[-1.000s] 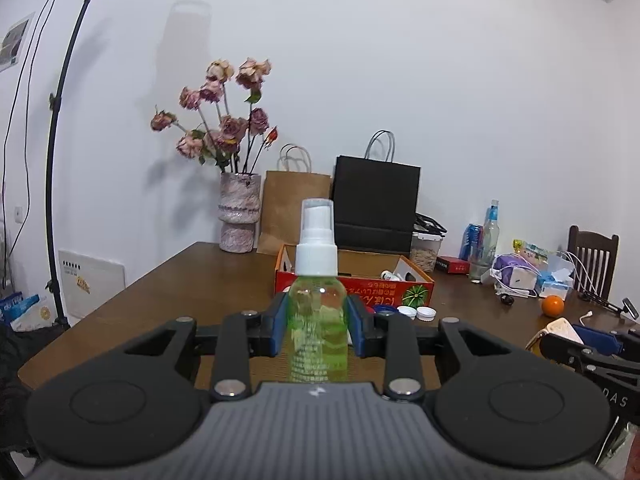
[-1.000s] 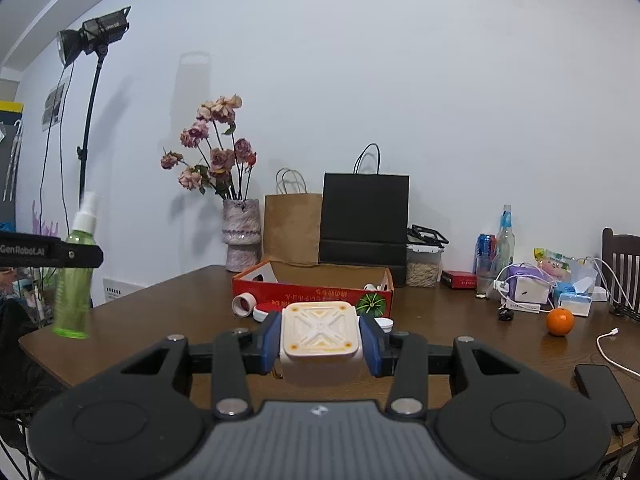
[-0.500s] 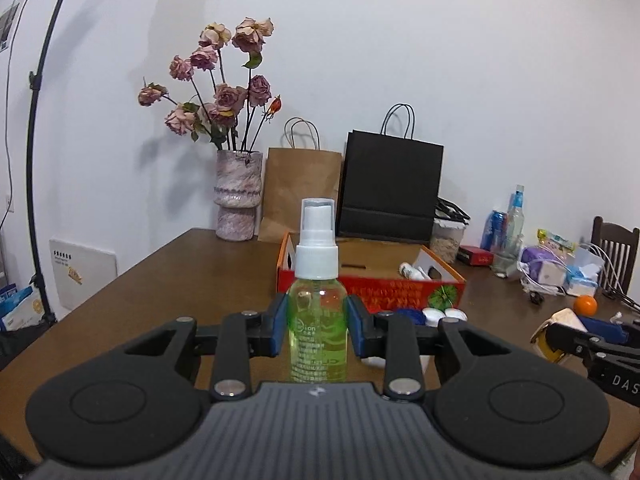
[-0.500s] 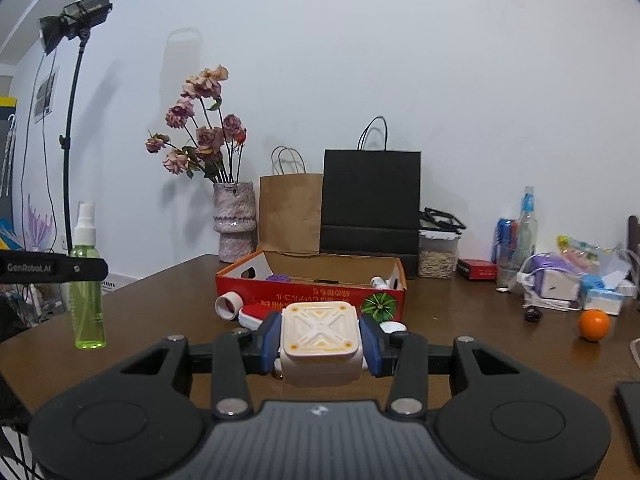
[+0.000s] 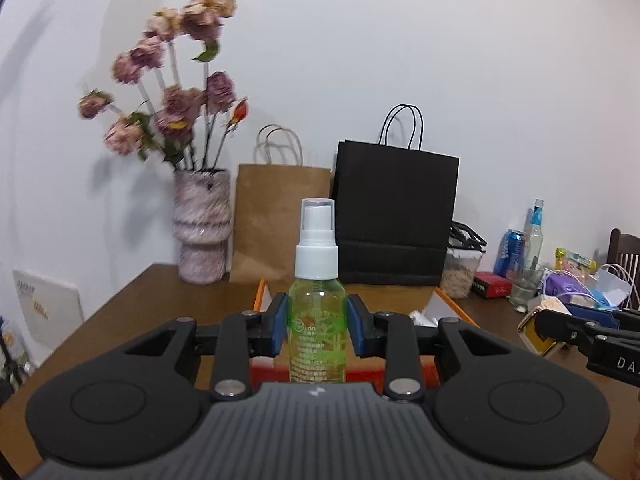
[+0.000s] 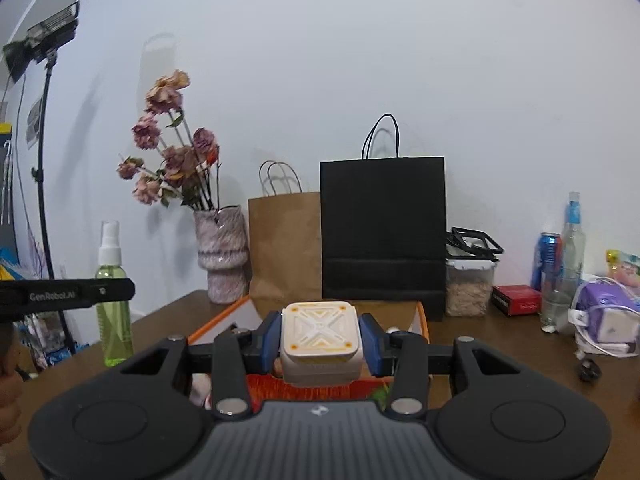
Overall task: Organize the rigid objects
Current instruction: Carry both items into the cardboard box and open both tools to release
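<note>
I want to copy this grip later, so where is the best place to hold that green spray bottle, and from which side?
Grip the green spray bottle across its round body just below the shoulder, level from the side, as the left gripper does now. The body is straight-walled and upright; the narrow white pump above offers less hold.

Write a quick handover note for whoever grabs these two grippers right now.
Left gripper: shut on the green spray bottle, held upright.
Right gripper: shut on the white square block, flat face towards the camera.
Both are carried above the near edge of the orange box, which sits on the table in front of the paper bags.
Done: both items picked up and brought to the box, which already holds a few small things.
Left: set the bottle and block inside, release, then check the table for more to sort.
</note>
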### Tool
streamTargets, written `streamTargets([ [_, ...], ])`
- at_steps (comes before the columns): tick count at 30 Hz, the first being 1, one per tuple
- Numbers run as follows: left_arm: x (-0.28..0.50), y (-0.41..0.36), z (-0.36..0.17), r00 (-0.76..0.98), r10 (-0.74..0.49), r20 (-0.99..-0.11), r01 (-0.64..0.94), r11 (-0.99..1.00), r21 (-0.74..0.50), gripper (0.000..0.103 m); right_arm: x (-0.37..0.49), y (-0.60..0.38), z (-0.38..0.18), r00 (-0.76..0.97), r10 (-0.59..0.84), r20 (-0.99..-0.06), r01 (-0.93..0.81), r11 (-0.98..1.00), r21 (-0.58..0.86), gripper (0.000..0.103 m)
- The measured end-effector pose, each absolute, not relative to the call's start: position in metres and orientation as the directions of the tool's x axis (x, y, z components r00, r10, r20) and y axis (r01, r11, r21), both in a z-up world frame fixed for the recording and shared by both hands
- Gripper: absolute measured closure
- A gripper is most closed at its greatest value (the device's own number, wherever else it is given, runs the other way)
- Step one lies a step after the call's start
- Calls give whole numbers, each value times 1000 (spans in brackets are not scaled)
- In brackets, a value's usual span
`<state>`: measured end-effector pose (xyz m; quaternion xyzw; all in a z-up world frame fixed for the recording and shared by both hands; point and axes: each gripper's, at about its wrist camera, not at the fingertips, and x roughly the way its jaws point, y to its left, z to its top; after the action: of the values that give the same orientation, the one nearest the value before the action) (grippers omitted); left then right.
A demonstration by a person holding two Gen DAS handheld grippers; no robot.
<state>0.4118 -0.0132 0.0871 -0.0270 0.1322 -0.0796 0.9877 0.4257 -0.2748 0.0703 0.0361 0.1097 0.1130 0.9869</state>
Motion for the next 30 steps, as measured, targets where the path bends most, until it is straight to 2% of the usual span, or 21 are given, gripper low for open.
streamTargets([
  [4, 461, -22, 99, 948, -185, -258, 172, 983, -69, 72, 475, -275, 77, 945, 248, -214, -230, 968, 105, 62],
  [7, 505, -27, 102, 928, -211, -308, 196, 978, -77, 72, 522, -275, 77, 931, 264, -252, -236, 962, 134, 62],
  [9, 543, -31, 99, 886, -257, -385, 237, 966, -100, 72, 563, -277, 74, 903, 290, -318, -246, 954, 172, 62],
  [11, 588, -36, 88, 810, -298, -506, 271, 954, -129, 72, 608, -276, 67, 868, 296, -399, -231, 951, 204, 62],
  [13, 630, -43, 70, 734, -291, -614, 263, 955, -137, 72, 643, -276, 58, 834, 296, -465, -212, 951, 225, 62],
  [16, 683, -55, 39, 634, -268, -725, 260, 957, -126, 72, 697, -272, 34, 775, 259, -577, -154, 962, 226, 62],
  [20, 732, -66, 4, 548, -268, -792, 256, 956, -147, 71, 740, -263, -3, 710, 172, -683, -95, 984, 148, 62],
  [22, 745, -74, -11, 512, -229, -828, 236, 964, -121, 71, 755, -259, -18, 678, 125, -724, -73, 992, 102, 61],
  [23, 752, -76, -19, 489, -221, -844, 223, 967, -124, 66, 761, -259, -22, 667, 123, -735, -66, 992, 105, 61],
  [24, 757, -77, -27, 473, -221, -853, 225, 966, -126, 51, 766, -260, -25, 658, 125, -743, -64, 992, 110, 60],
  [26, 761, -79, -36, 468, -204, -860, 216, 970, -113, 48, 770, -263, -25, 654, 132, -745, -50, 990, 131, 60],
  [27, 764, -77, -37, 461, -209, -862, 204, 971, -126, 48, 769, -262, -24, 669, 127, -732, -53, 991, 123, 57],
  [28, 763, -74, -37, 479, -227, -848, 202, 969, -145, 42, 771, -259, -25, 676, 92, -731, -51, 996, 78, 52],
  [29, 763, -72, -39, 495, -223, -840, 199, 970, -141, 37, 774, -259, -27, 663, 85, -744, -48, 996, 71, 42],
  [30, 762, -73, -42, 501, -203, -841, 194, 974, -119, 32, 776, -259, -28, 659, 101, -745, -59, 995, 82, 42],
])
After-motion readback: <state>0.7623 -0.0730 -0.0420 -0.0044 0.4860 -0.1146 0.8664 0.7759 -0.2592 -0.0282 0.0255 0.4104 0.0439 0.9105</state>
